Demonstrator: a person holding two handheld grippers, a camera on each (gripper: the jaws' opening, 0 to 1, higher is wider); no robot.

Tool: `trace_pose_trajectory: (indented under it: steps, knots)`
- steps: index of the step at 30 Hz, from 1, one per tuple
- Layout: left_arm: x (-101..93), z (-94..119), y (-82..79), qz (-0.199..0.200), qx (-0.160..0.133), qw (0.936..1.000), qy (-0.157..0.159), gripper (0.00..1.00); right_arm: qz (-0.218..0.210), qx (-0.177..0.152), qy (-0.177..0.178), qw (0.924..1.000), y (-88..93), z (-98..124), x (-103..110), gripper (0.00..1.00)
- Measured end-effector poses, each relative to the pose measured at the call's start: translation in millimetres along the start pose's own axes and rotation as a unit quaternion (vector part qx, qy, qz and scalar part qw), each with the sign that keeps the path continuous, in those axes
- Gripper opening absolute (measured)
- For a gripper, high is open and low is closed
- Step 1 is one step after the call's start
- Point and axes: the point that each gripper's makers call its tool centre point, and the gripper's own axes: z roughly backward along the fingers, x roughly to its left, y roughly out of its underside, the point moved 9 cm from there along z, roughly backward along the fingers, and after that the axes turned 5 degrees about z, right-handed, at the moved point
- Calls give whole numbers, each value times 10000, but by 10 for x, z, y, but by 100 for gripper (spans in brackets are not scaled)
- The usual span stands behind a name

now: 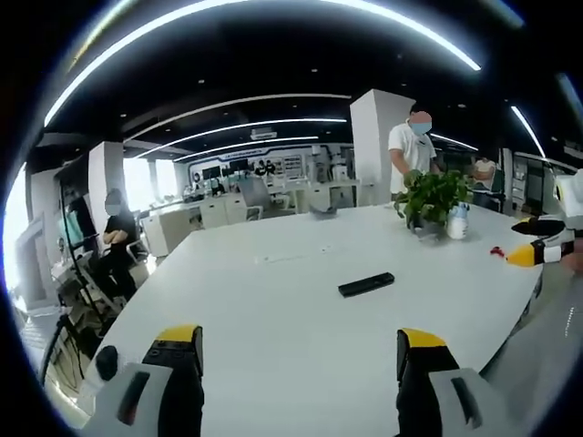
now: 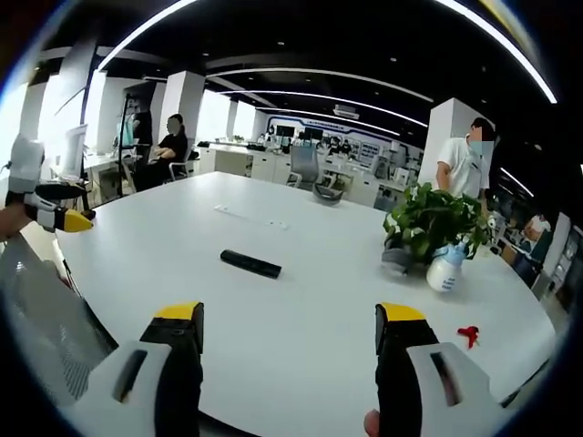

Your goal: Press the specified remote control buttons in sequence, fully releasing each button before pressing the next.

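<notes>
A slim black remote control (image 1: pixel 366 284) lies flat on the large white table (image 1: pixel 273 300), roughly in its middle. My left gripper (image 1: pixel 301 335) hovers over the table's near edge, its yellow-tipped jaws wide apart and nothing between them; the remote is well ahead of it, slightly right. In the right gripper view the remote (image 2: pixel 250 263) lies ahead and a little left of my right gripper (image 2: pixel 290 311), which is also open and holds nothing. Each gripper shows at the edge of the other's view: the right gripper (image 1: pixel 539 244) and the left gripper (image 2: pixel 55 215).
A potted green plant (image 2: pixel 433 223) and a white spray bottle (image 2: pixel 444 271) stand on the table beyond the remote, with a small red object (image 2: pixel 468 335) near them. A grey chair (image 2: pixel 36 319) is at the table edge. One person (image 2: pixel 168 146) sits, another (image 2: pixel 465 159) stands farther off.
</notes>
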Motion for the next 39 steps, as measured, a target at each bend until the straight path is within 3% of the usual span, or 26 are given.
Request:
trace_pose_trajectory:
  steps: [6,13,21,26,35,39]
  knots:
    - [-1,-52,-92,-145,138,9997,166,82,-23,-24,3,10000,-2,6,-7,80]
    - [-7,-184,-301,-370,72,9986,360,79,-85,-25,5,10000,2,8,-19,79]
    - [-65,-489,-446,-570,230,9954,738,76,-88,31,45,9999,4,12,-22,78]
    - [-114,-680,-498,-1027,554,9864,1157,75,-76,74,39,9999,9,9,-21,77]
    - [-179,-1035,-660,-1316,676,9765,1567,70,-99,197,109,9997,32,-1,-40,76]
    - [-236,-1216,-682,-1543,802,9686,1777,70,-189,241,188,9994,42,2,-68,76]
